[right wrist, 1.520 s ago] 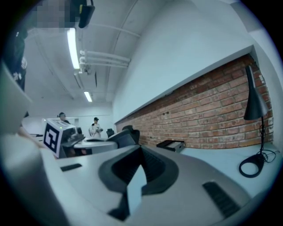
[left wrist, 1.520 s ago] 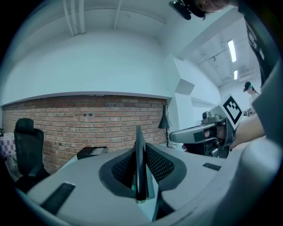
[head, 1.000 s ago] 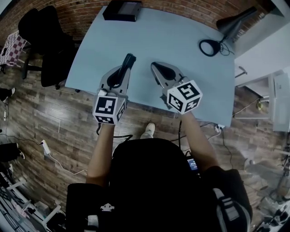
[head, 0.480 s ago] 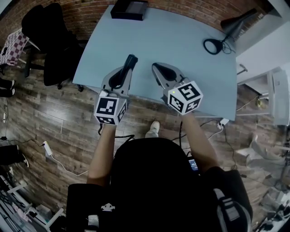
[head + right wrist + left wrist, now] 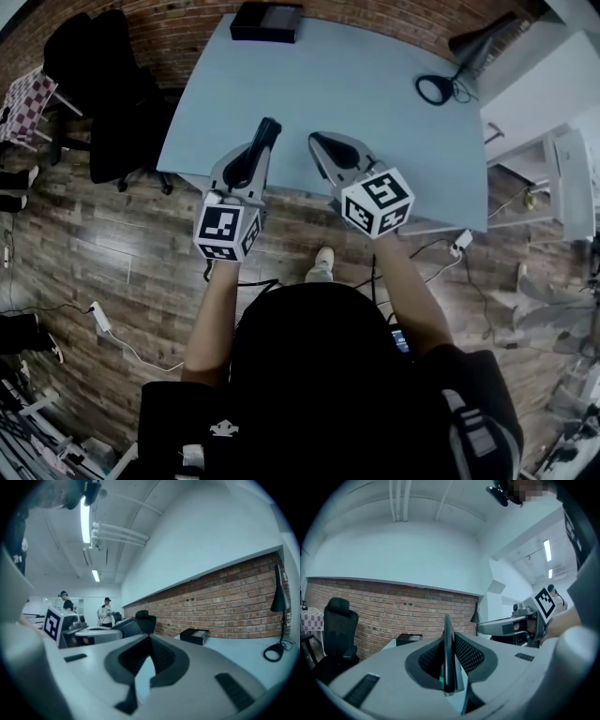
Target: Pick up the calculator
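The calculator (image 5: 268, 129) is a thin dark slab. It stands edge-on between the jaws of my left gripper (image 5: 253, 155), which is shut on it and holds it above the pale blue table (image 5: 356, 75). In the left gripper view the calculator (image 5: 448, 658) rises as a narrow black blade between the mesh pads. My right gripper (image 5: 323, 142) hovers just to its right over the table's near edge. Its jaws are shut and nothing is between them. The right gripper view shows those tips meeting (image 5: 150, 639). Each gripper's marker cube appears in the other's view.
A black box (image 5: 267, 21) lies at the table's far edge by the brick wall. A black desk lamp (image 5: 459, 66) with a ring base stands at the far right corner. A black office chair (image 5: 103, 84) is left of the table. Cables lie on the wood floor.
Both grippers have drifted together back toward the table's near edge, the calculator still clamped in the left one. The jaws look the same.
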`<state>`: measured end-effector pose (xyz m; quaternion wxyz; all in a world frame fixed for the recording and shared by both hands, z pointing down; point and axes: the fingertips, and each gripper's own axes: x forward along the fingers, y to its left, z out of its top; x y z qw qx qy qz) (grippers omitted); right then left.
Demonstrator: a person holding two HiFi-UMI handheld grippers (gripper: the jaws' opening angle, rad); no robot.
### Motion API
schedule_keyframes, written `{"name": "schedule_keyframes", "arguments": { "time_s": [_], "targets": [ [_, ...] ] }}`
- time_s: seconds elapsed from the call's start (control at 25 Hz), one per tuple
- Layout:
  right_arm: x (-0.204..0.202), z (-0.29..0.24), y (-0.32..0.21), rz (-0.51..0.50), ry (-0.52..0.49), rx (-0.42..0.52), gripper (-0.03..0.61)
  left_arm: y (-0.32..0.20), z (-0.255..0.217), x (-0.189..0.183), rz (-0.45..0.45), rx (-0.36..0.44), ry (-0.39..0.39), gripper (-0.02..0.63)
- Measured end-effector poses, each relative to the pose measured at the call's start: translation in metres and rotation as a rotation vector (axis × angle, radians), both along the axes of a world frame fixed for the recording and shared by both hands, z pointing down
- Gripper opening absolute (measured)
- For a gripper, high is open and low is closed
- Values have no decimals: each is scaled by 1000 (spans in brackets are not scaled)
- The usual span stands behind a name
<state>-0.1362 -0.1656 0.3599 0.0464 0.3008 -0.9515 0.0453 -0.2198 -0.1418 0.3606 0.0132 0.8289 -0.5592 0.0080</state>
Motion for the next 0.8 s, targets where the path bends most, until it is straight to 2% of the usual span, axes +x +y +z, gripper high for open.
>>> {"name": "schedule_keyframes", "arguments": {
  "time_s": [0.44,0.8],
  "targets": [
    [-13,-1,44,27,22,10,5,34,3,-5,53,0,7,66],
    [-10,1,80,51,49,24,5,63,3,7,100,19,23,66]
  ]
}}
